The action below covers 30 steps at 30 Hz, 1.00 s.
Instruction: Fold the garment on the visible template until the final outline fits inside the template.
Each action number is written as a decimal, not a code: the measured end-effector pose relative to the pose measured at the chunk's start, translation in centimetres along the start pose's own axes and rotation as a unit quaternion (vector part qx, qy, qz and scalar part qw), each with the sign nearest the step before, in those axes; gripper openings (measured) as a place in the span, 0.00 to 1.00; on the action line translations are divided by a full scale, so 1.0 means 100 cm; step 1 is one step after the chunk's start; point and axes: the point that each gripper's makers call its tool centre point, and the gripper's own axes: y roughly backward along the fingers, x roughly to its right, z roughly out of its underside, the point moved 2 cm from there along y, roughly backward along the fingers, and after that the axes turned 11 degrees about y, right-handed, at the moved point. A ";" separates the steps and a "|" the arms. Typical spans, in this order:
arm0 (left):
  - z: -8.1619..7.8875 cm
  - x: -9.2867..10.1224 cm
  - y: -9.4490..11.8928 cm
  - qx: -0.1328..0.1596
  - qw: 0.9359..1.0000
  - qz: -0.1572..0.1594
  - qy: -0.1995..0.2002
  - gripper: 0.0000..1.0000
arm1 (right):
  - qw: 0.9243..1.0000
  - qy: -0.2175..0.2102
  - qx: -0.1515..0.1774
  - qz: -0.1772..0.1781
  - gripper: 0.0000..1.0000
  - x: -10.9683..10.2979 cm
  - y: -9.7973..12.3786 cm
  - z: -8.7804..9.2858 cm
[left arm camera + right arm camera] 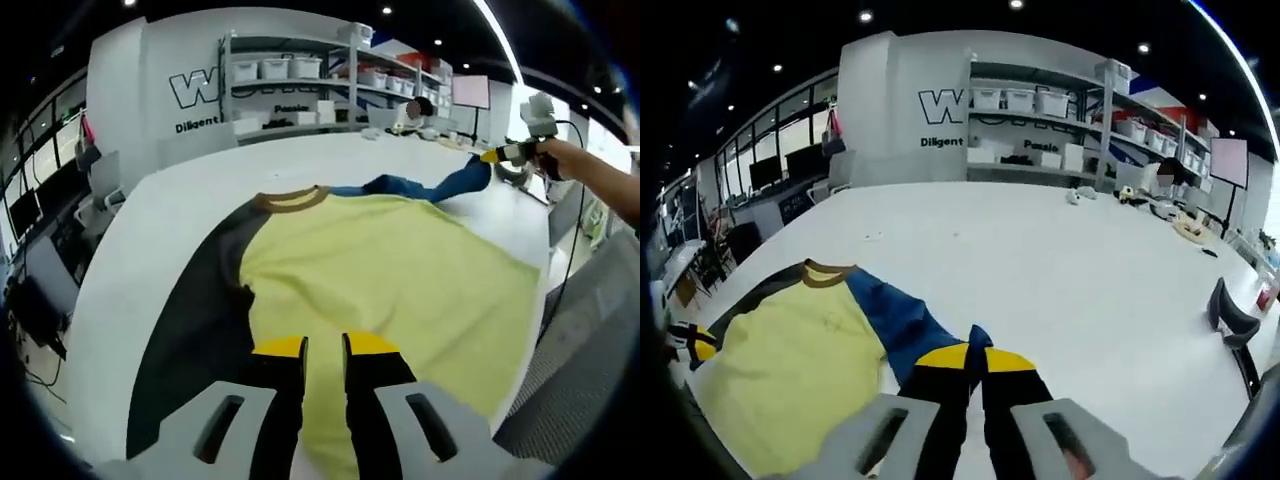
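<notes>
Nearest in the left gripper view, the left gripper (324, 348) hangs low over the yellow body of the garment (400, 290), its yellow-tipped jaws standing slightly apart with cloth showing in the narrow gap; whether they pinch a fold or merely hover, I cannot tell. The garment lies spread on the white table (300, 160), its body partly over a dark template (190, 320) whose bare strip shows along one side. Beyond the body sits the brown collar (290, 200), and past that the blue sleeve (430, 187) stretches away to the right gripper (498, 154), held in a person's hand (560, 158) near the far table edge. In the right gripper view, that gripper (974, 358) has its jaws drawn close on the tip of the blue sleeve (905, 325), which runs back toward the collar (825, 272) and the yellow body (790, 370). The step in hand looks like the sleeve fold: the sleeve is pulled out straight, not yet laid over. The next move likely calls for carrying the sleeve tip in across the yellow body and releasing it flat, so nothing overhangs the template.
</notes>
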 end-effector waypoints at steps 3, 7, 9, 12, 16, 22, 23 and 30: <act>0.000 0.000 0.000 0.000 1.000 0.001 0.001 0.09 | 1.000 0.000 0.004 0.002 0.00 0.002 0.002 -0.003; 0.003 0.003 -0.001 -0.007 1.000 0.007 0.002 0.09 | 1.000 -0.012 0.021 0.011 0.00 0.009 0.010 -0.019; 0.006 0.004 -0.002 -0.013 1.000 0.012 0.005 0.09 | 0.999 -0.019 0.031 0.015 0.00 0.013 0.016 -0.030; 0.008 0.005 -0.003 -0.019 1.000 0.015 0.006 0.09 | 0.999 -0.018 0.043 0.018 0.00 0.016 0.020 -0.042; 0.011 0.007 -0.004 -0.027 0.999 0.018 0.003 0.09 | 0.997 -0.001 0.073 0.031 0.00 0.025 0.028 -0.071; 0.014 0.008 -0.005 -0.037 0.999 0.020 0.002 0.09 | 0.990 0.031 0.124 0.054 0.00 0.035 0.044 -0.115; 0.014 0.008 -0.005 -0.037 0.999 0.019 0.001 0.09 | 0.989 0.032 0.132 0.053 0.00 0.034 0.046 -0.120; 0.015 0.006 -0.005 -0.039 0.999 0.017 0.003 0.09 | 0.985 0.035 0.166 0.033 0.00 0.020 0.058 -0.147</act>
